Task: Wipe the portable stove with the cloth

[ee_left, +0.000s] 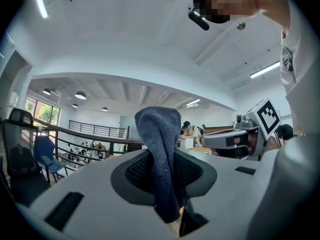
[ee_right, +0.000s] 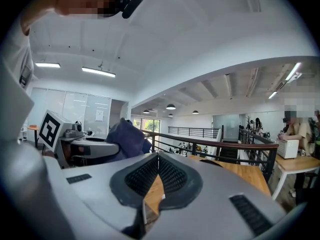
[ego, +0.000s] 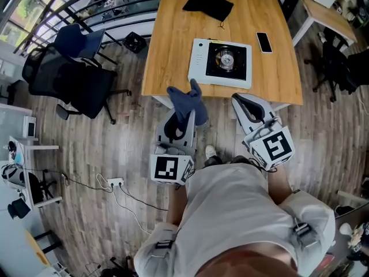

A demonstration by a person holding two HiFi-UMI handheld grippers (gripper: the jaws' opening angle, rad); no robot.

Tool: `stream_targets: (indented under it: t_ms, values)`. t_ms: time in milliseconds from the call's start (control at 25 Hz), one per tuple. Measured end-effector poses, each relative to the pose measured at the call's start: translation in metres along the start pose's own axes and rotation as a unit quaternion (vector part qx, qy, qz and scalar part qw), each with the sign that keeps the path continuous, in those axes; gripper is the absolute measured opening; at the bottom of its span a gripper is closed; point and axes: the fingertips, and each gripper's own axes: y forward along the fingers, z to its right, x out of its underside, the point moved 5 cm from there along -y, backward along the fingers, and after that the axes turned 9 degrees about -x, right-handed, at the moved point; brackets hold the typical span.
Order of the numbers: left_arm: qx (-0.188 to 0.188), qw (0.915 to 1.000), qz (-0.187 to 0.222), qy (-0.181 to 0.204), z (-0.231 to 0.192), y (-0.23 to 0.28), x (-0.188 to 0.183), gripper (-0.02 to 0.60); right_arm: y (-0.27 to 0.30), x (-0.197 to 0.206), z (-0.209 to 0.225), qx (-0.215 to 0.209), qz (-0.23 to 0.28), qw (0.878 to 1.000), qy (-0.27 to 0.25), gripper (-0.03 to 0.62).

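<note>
The white portable stove (ego: 221, 63) with a black burner plate lies on the wooden table (ego: 173, 51), near its front edge. My left gripper (ego: 185, 118) hovers short of that edge, shut on a blue-grey cloth (ego: 187, 99) that sticks up out of the jaws. In the left gripper view the cloth (ee_left: 160, 143) fills the gap between the pads. My right gripper (ego: 245, 101) is beside it, to the right, shut with nothing in it. Its pads (ee_right: 171, 173) meet in the right gripper view, where the cloth (ee_right: 128, 138) shows at the left.
A phone (ego: 264, 41) lies right of the stove and a black fabric item (ego: 209, 6) at the table's far end. Dark office chairs (ego: 78, 81) stand at the left. A power strip (ego: 115, 182) with cables lies on the floor. Another desk (ego: 330, 15) is at the upper right.
</note>
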Motion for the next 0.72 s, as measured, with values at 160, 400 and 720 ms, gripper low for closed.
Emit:
stream_targets:
  t_ms: [160, 400, 720]
  values:
    - [0.003, 1.0000, -0.002, -0.006, -0.019, 0.011, 0.003, 0.114, 0.019, 0.002, 0.002, 0.007, -0.009, 1.000, 0.003, 0.021]
    - [0.015, 0.9998, -0.002, -0.016, -0.025, 0.030, 0.006, 0.114, 0.027, 0.004, 0.010, 0.014, -0.019, 1.000, 0.006, 0.021]
    - [0.016, 0.9998, -0.007, -0.005, -0.024, 0.065, 0.007, 0.114, 0.044, 0.010, 0.044, 0.007, -0.004, 1.000, 0.016, 0.021]
